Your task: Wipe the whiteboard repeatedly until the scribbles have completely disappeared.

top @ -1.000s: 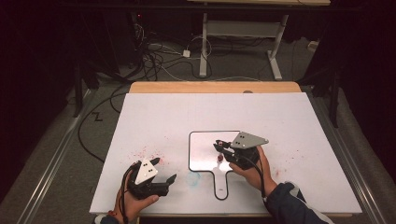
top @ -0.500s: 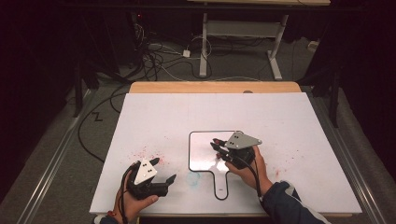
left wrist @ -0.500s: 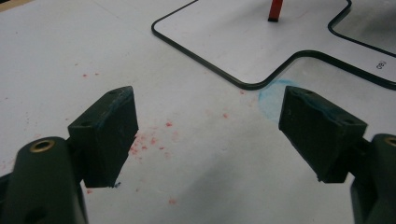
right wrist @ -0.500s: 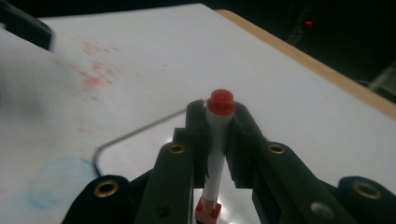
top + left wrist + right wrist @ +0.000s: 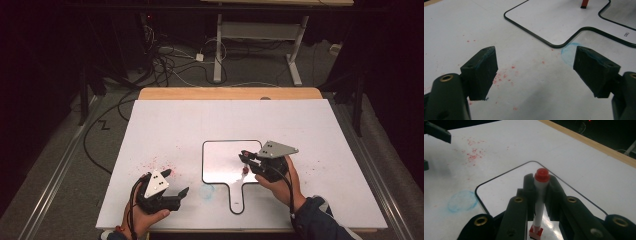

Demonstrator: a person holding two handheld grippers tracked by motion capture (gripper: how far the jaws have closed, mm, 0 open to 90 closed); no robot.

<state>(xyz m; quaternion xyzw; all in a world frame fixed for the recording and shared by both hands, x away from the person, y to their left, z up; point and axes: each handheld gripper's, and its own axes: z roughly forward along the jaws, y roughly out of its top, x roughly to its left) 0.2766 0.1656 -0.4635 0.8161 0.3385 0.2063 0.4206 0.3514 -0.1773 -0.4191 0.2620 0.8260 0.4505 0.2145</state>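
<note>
A small whiteboard with a black rim and a handle lies on the white table. My right gripper hovers over its right part, shut on a white marker with a red cap. The marker stands upright between the jaws, and its red lower end is down at the board. In the right gripper view the gripper clamps the marker's barrel. Near the table's front left, my left gripper rests open with nothing between its fingers.
A faint blue smear marks the table just left of the board's handle. Red specks are scattered above the left gripper. A wooden edge runs along the table's far side, with cables on the floor beyond.
The right gripper with the marker shifted a little left over the board, then back to the right. The left gripper has stayed where it was.
</note>
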